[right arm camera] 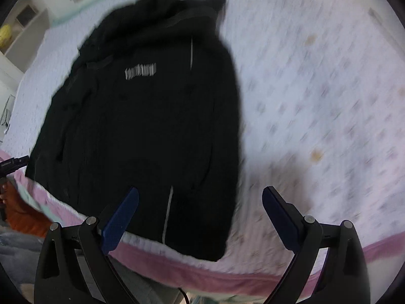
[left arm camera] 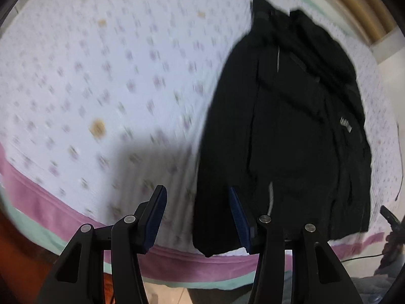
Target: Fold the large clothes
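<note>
We look down on a bed (left arm camera: 101, 63) covered in a white sheet with small purple flowers and a pink border (right arm camera: 202, 276). A black jacket (right arm camera: 141, 126) lies flat on it, folded lengthwise, its hem at the near edge. Our left tool (left arm camera: 197, 217) hangs released above the jacket's left edge. Our right tool (right arm camera: 200, 217) is spread wide over its right edge, grasping nothing.

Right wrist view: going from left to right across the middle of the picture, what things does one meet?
White shelf unit → black jacket → floral bedsheet with a small brown stain.
</note>
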{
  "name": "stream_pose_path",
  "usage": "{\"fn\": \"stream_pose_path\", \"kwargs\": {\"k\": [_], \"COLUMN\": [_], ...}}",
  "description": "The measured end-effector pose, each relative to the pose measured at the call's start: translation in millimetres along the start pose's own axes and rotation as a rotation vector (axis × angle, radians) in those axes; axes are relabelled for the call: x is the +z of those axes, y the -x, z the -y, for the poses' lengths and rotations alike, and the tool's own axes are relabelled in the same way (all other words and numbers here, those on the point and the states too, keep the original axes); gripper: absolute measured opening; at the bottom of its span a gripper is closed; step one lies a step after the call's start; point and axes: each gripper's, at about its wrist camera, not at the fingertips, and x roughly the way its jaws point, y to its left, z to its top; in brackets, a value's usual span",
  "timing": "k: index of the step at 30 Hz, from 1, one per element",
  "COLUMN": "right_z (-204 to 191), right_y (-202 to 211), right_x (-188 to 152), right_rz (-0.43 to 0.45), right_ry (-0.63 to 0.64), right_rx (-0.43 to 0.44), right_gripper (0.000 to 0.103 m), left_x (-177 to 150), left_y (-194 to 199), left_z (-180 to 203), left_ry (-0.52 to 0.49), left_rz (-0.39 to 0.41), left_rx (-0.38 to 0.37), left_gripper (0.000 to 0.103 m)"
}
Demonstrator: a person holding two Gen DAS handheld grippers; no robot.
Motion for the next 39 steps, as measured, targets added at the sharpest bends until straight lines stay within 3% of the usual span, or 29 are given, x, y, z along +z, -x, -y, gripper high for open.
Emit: {"fn": "stream_pose_path", "kwargs": {"k": [3, 9, 12, 14, 15, 18, 19, 22, 24, 27, 32, 39], "right_z": [4.9, 32.6, 35.1, 30.0, 29.2, 17.6, 15.2, 10.6, 6.4, -4.5, -22.6, -26.3], "right_y": [-20.2, -47.4, -54.1, -54.5, -54.7, -54.1, -54.4, -38.7, -18.4, 19.2, 65.0, 108.9], "right_x": [-13.9, -31.9, -36.8, -37.9, -35.4, -32.1, -31.7, -27.2, -23.0, -11.6, 14.2, 56.6], "right_rz": [-0.052, -0.113, -0.117, -0.107, -0.100, -0.104, -0.103, -0.069, -0.026, 0.061, 0.183, 0.361], "right_ry": [-0.039, -0.219, -0.267, -0.263, -0.252, -0.187, -0.171, -0.136, -0.117, -0.061, 0.100, 0.071], "right_rx": [-0.009, 0.097, 0.169, 0.196, 0.207, 0.160, 0.158, 0.168, 0.181, 0.211, 0.179, 0.165], "right_gripper": [0.099, 0.099, 0.099, 0.099, 0.095, 0.077, 0.058, 0.025, 0.017, 0.015, 0.013, 0.013], "left_x": [-11.1, -28.5, -39.0, -44.0, -47.5, -48.6, -52.4, -61.2, -59.7, -53.0, -27.3, 26.7], "left_y": [-13.7, -25.3, -27.2, -28.8, -30.1, -34.0, -34.0, -26.9, -14.1, 13.8, 51.4, 105.3], "left_z": [2.8, -14.6, -11.5, -4.0, -0.9, 0.3, -1.3, 10.4, 18.7, 28.5, 57.1, 85.1], "left_ry": [0.006, 0.115, 0.111, 0.082, 0.077, 0.163, 0.210, 0.233, 0.200, 0.187, 0.128, 0.031], "left_rz": [-0.037, -0.080, -0.085, -0.073, -0.066, -0.035, -0.015, 0.044, 0.079, 0.162, 0.258, 0.402], "left_rx": [-0.045, -0.196, -0.231, -0.212, -0.204, -0.266, -0.293, -0.256, -0.234, -0.258, -0.230, -0.210], "left_gripper": [0.052, 0.052, 0.052, 0.052, 0.048, 0.020, 0.014, 0.011, 0.010, 0.010, 0.010, 0.010]}}
